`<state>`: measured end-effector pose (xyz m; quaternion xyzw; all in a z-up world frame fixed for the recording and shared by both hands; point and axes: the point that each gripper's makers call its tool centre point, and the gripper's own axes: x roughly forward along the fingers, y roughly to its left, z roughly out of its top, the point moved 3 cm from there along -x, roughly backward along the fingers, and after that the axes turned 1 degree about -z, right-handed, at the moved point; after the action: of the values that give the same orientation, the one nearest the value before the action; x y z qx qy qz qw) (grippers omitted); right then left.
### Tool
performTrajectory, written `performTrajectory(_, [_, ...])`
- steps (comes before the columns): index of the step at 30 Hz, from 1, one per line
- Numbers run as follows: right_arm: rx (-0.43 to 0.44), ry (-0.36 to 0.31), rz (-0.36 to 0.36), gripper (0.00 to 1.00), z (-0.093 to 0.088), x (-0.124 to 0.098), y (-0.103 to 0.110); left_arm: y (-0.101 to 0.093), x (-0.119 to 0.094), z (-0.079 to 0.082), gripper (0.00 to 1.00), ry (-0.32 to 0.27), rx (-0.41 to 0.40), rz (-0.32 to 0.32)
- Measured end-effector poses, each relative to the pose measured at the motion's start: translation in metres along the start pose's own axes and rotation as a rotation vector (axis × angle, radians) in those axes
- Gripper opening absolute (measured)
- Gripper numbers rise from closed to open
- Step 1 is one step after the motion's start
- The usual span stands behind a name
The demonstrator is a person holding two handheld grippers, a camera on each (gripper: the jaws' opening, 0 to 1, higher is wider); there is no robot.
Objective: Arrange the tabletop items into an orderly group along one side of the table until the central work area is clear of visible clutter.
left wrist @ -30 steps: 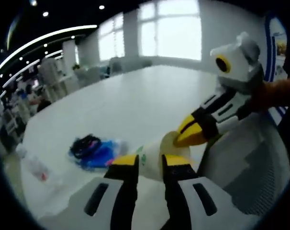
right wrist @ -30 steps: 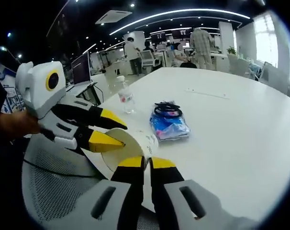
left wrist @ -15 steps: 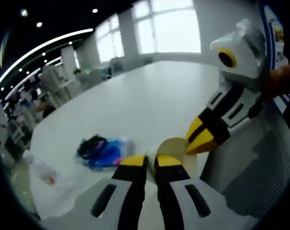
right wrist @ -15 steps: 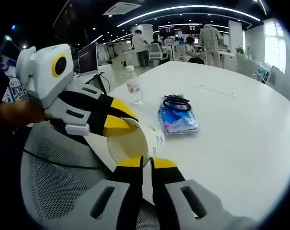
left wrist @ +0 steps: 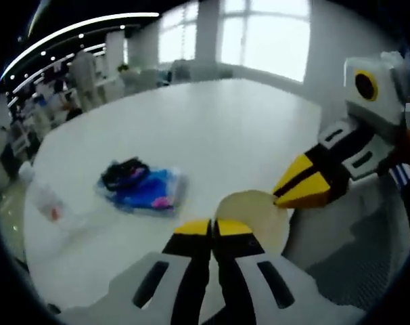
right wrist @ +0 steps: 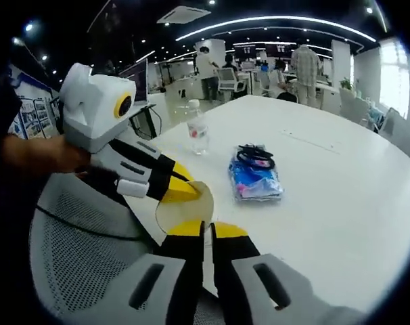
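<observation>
While the left gripper (left wrist: 212, 227) and right gripper (right wrist: 203, 229) meet at the white desk's (left wrist: 212, 142) edge, both seemingly pinch the pale paper cup (left wrist: 254, 211) with closed fingers.

The table (left wrist: 212, 128) is plain white. On it lies a flat packet (left wrist: 149, 194) printed in bright blue with pink spots, and a black coiled cord (left wrist: 122, 174) rests on its top. The clear plastic bottle (right wrist: 197, 128) has a white cap and a label with a red patch. The paper cup (left wrist: 254, 215) is pale cream on its rim and inside. Both grippers, the left gripper (left wrist: 213, 229) and the right gripper (right wrist: 205, 230), have yellow fingertips, black jaws and light grey bodies with dark slots. The chair's mesh back (right wrist: 83, 250) is grey. The ceiling is black with white light strips.
</observation>
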<state>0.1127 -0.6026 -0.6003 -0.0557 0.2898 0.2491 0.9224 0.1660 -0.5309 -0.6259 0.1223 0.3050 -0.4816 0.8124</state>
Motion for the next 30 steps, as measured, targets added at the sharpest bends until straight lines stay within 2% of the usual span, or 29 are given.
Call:
performTrajectory(2, [-0.01,-0.014,0.0,0.01,0.003,-0.002,-0.001,0.003,0.001,-0.002,0.0,0.008,0.005,0.006])
performTrajectory(6, [-0.012,-0.056,-0.02,0.13,0.008,-0.006,-0.003,0.01,0.001,-0.006,0.0,0.02,-0.022,0.01])
performTrajectory(15, [-0.002,-0.074,-0.023,0.31,0.01,-0.01,-0.002,0.027,-0.002,-0.015,0.0,0.047,-0.056,0.031])
performTrajectory(21, [-0.001,-0.066,-0.037,0.42,0.005,-0.016,-0.006,0.05,-0.004,-0.022,0.0,0.067,-0.116,0.066])
performTrajectory(30, [0.017,-0.078,-0.059,0.59,0.003,-0.023,-0.015,0.086,-0.004,-0.025,0.0,0.079,-0.159,0.119])
